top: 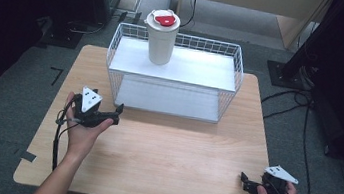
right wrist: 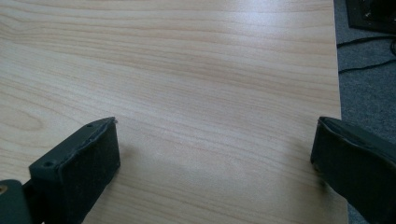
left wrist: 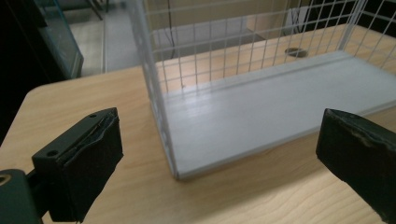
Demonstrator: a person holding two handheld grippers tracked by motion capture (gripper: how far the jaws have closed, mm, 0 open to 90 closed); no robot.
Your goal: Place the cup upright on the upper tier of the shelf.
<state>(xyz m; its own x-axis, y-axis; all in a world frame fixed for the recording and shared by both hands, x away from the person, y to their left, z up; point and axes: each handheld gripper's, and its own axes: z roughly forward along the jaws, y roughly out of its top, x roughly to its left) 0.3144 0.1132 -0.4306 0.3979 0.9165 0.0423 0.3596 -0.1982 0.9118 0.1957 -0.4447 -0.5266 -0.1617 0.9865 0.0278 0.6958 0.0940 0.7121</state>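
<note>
Gaping left hand-held gripper (top: 116, 112) near rack (top: 115, 54) corner; right hand-held gripper (top: 245, 179) by table (top: 178, 148) edge.

Left gripper (top: 116, 114): black body, grey three-cornered plate with dark dots on top
Right gripper (top: 244, 181): black, same grey plate
Jaws: blocky black pads, worn edges, screw holes in the mounts
Cables: thin, black, trailing along the forearms
Sleeves: none, forearms bare
</note>
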